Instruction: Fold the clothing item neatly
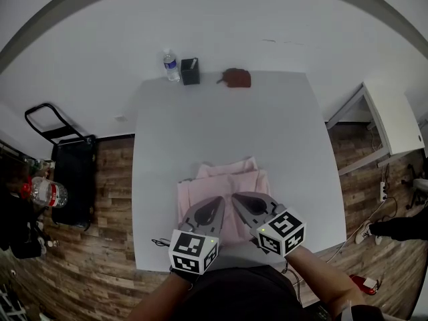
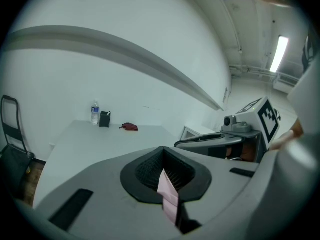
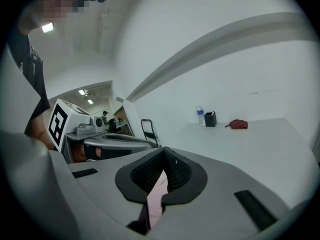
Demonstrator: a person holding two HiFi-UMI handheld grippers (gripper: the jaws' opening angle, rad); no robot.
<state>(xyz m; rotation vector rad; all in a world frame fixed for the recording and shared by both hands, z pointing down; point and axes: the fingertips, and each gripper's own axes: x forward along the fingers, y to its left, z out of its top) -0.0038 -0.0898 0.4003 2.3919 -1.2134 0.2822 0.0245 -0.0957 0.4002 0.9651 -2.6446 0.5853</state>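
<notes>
1. Nearest me, at the near edge of the desk (image 1: 221,119), the left gripper (image 1: 212,206) and the right gripper (image 1: 242,200) sit side by side, tips almost touching; each one's jaws are clenched on a thin strip of pink cloth.

2. That cloth is the pink garment (image 1: 224,179); it lies on the near half of the desk, roughly midway between the left and right edges; the grippers pinch it at its near end, and the rest spreads flat towards the far edge, with a layered, slightly uneven far border.

3. I judge the step in hand to be the start of a fold, with the near end gripped at two close points; the next move calls for lifting both grips together, carrying them level towards the far border and laying edge on edge, keeping the two hands even so the crease runs straight.

4. Along the far edge stand a water bottle (image 1: 171,65), a small black holder (image 1: 190,71) just beside it, and a reddish-brown object (image 1: 236,77) a little to the right.

5. Writing: the bottle's label is too small to read; the gripper cubes carry only black-and-white square patterns, no words; I see no brand anywhere.
</notes>
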